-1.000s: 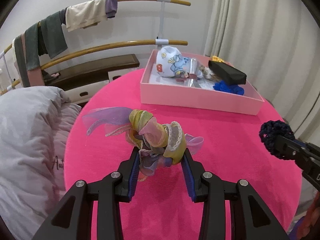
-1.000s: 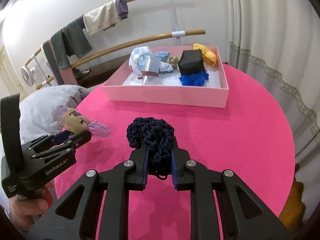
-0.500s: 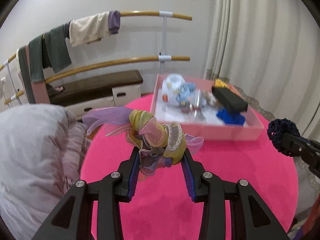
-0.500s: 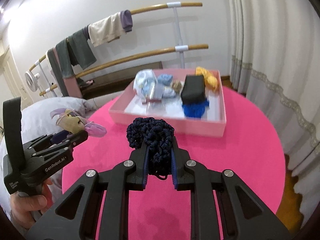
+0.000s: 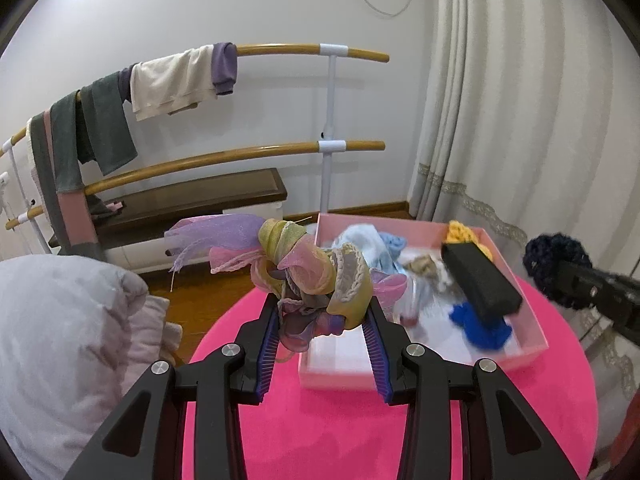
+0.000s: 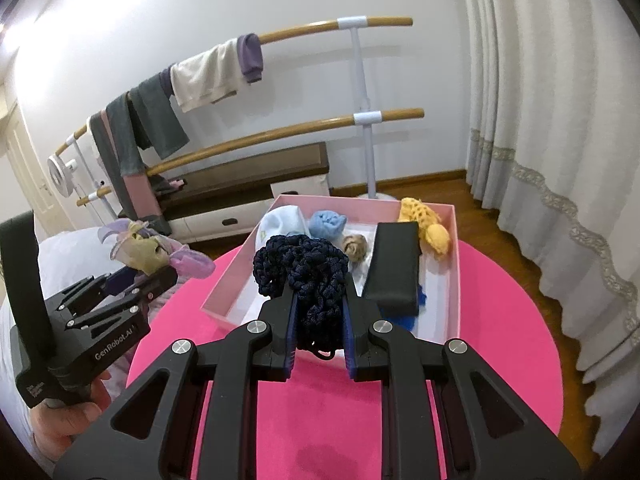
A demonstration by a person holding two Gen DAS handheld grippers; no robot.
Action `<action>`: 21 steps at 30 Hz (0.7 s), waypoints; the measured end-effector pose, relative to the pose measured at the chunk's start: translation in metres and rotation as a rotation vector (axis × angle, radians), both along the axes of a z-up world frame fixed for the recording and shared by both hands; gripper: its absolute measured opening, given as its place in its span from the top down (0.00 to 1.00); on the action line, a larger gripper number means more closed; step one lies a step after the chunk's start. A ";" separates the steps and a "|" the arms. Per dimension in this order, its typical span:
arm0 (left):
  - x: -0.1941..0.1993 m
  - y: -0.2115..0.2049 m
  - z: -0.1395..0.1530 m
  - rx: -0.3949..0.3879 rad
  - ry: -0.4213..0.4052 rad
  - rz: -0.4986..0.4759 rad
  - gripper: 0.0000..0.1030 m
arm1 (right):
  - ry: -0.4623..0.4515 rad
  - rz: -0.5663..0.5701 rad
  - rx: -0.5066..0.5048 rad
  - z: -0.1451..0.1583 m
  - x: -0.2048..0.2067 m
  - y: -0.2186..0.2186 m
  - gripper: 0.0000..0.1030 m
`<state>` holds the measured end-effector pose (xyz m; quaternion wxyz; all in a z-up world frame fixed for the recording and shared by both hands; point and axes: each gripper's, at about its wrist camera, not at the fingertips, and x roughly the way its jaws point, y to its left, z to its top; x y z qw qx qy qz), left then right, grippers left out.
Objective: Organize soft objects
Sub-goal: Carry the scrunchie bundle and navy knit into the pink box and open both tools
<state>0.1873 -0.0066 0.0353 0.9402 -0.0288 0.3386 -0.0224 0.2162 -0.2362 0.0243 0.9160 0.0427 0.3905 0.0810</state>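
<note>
My left gripper (image 5: 322, 320) is shut on a pastel scrunchie (image 5: 312, 276) of yellow, pink and purple gauze, held in the air above the near left corner of the pink box (image 5: 532, 344). It also shows in the right wrist view (image 6: 148, 256). My right gripper (image 6: 318, 312) is shut on a dark navy crocheted scrunchie (image 6: 304, 268), held above the box's near edge (image 6: 224, 312). That scrunchie shows at the right of the left wrist view (image 5: 556, 260).
The box sits on a round pink table (image 6: 500, 340) and holds a black case (image 6: 396, 272), blue (image 6: 328, 224), yellow (image 6: 428, 224) and other soft items. A grey pillow (image 5: 60, 340) lies left. A clothes rail (image 5: 280, 152) and curtains (image 6: 560, 120) stand behind.
Both grippers have risen and moved forward toward the box, each still holding its scrunchie. The box now lies under and just beyond the fingertips.
</note>
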 end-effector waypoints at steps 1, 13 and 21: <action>0.010 0.000 0.000 -0.001 0.003 0.000 0.65 | 0.011 0.001 0.006 -0.002 0.010 0.001 0.83; 0.112 -0.011 -0.019 -0.030 0.070 -0.037 0.64 | 0.135 -0.013 0.006 -0.048 0.076 -0.001 0.83; 0.154 -0.014 -0.040 -0.021 0.135 -0.064 0.29 | 0.183 -0.053 0.044 -0.071 0.083 -0.011 0.55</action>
